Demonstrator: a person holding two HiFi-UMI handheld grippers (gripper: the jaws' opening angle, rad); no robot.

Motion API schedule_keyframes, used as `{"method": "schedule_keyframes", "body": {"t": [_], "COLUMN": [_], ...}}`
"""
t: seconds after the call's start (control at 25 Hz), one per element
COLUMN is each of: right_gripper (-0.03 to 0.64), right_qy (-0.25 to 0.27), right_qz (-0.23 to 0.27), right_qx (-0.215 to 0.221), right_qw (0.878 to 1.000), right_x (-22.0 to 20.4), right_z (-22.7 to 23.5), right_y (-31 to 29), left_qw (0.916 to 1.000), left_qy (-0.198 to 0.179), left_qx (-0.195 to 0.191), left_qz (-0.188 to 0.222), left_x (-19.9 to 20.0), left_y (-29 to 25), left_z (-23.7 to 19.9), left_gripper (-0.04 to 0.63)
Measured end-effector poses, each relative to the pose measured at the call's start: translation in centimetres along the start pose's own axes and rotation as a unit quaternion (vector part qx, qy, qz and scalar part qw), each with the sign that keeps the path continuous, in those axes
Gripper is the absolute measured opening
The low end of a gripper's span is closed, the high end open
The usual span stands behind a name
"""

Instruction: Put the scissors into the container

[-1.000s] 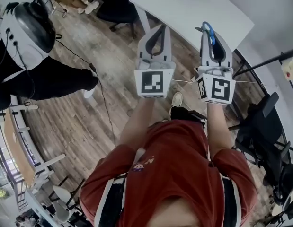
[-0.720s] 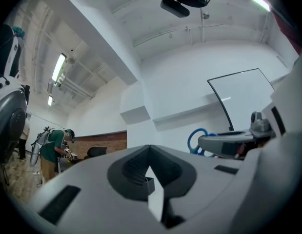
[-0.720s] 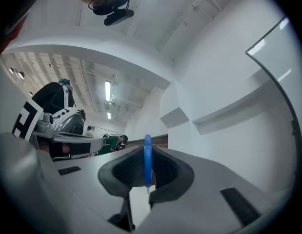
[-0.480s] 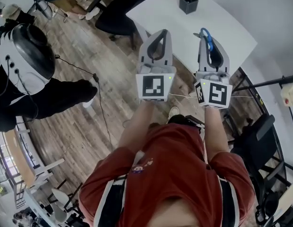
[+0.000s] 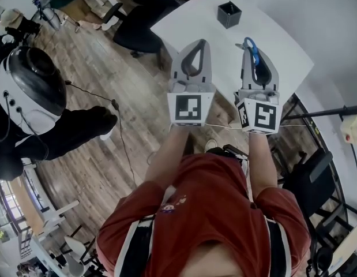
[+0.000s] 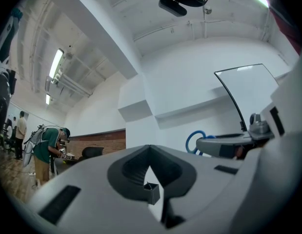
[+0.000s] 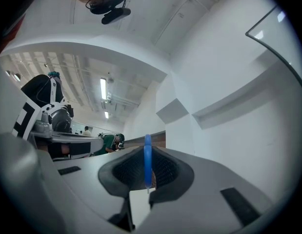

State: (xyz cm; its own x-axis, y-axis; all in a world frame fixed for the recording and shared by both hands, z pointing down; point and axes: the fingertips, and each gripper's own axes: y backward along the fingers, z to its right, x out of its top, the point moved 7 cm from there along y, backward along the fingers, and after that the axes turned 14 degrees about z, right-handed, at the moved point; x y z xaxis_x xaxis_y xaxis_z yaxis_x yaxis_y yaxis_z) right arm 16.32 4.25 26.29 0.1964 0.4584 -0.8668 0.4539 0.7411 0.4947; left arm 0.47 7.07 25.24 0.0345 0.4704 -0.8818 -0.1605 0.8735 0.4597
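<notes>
My right gripper (image 5: 248,44) is shut on the blue-handled scissors (image 5: 251,49), whose blue loop sticks up between its fingers over the white table (image 5: 282,45). In the right gripper view the blue handle (image 7: 148,164) stands edge-on between the jaws. The small black square container (image 5: 229,14) stands upright farther out on the table, ahead of both grippers and apart from them. My left gripper (image 5: 196,41) hangs beside the right one at the table's near edge, shut with nothing in it. Through its jaw gap I see the container (image 6: 151,193).
A person in black with a white helmet-like rig (image 5: 29,88) stands at the left on the wooden floor. A black office chair (image 5: 138,30) sits by the table's left side, another chair (image 5: 314,183) at the right. A cable (image 5: 123,137) trails across the floor.
The table and container have slid down into fuller view, and both grippers now hang closer to the container. The right gripper's hold on the scissors is unchanged.
</notes>
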Motion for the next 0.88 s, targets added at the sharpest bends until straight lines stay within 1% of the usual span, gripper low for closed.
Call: {"method": "schedule_keyframes", "body": {"t": [0.08,0.2,0.24,0.4,0.6,0.76,0.88], "right_gripper": [0.054,0.054,0.054,0.054,0.054,0.054,0.054], "right_qy": [0.011,0.020,0.021,0.036,0.047,0.056,0.062], "right_qz": [0.001,0.003,0.004,0.002,0.003,-0.004,-0.011], "right_qx": [0.000,-0.004,-0.007,-0.017,-0.036,-0.051,-0.061], "right_qw": [1.000,1.000,1.000,0.999,0.998,0.997,0.996], "right_x": [-0.2,-0.7,-1.0,-2.1,-3.4,-4.4,-5.1], "right_z": [-0.6,-1.9,-2.4,-4.7,-7.2,-8.8,-9.6], "right_y": [-1.2,-3.4,-4.1,-7.0,-9.9,-11.1,-11.6], "left_qw": [1.0000,0.9996,0.9995,0.9992,0.9979,0.9974,0.9968], "left_qy": [0.005,-0.005,-0.004,0.019,0.004,0.032,0.045], "left_qx": [-0.004,-0.027,-0.031,-0.030,-0.063,-0.061,-0.064], "left_qz": [0.007,0.009,0.011,0.017,0.016,0.022,0.017], "left_x": [-0.3,-1.1,-1.3,-1.7,-3.2,-3.7,-4.6], "left_y": [-0.7,-1.9,-2.3,-3.6,-4.8,-5.3,-5.3], "left_z": [-1.2,-3.5,-4.3,-8.0,-12.2,-14.3,-15.7], "left_gripper": [0.012,0.012,0.012,0.012,0.012,0.012,0.012]}}
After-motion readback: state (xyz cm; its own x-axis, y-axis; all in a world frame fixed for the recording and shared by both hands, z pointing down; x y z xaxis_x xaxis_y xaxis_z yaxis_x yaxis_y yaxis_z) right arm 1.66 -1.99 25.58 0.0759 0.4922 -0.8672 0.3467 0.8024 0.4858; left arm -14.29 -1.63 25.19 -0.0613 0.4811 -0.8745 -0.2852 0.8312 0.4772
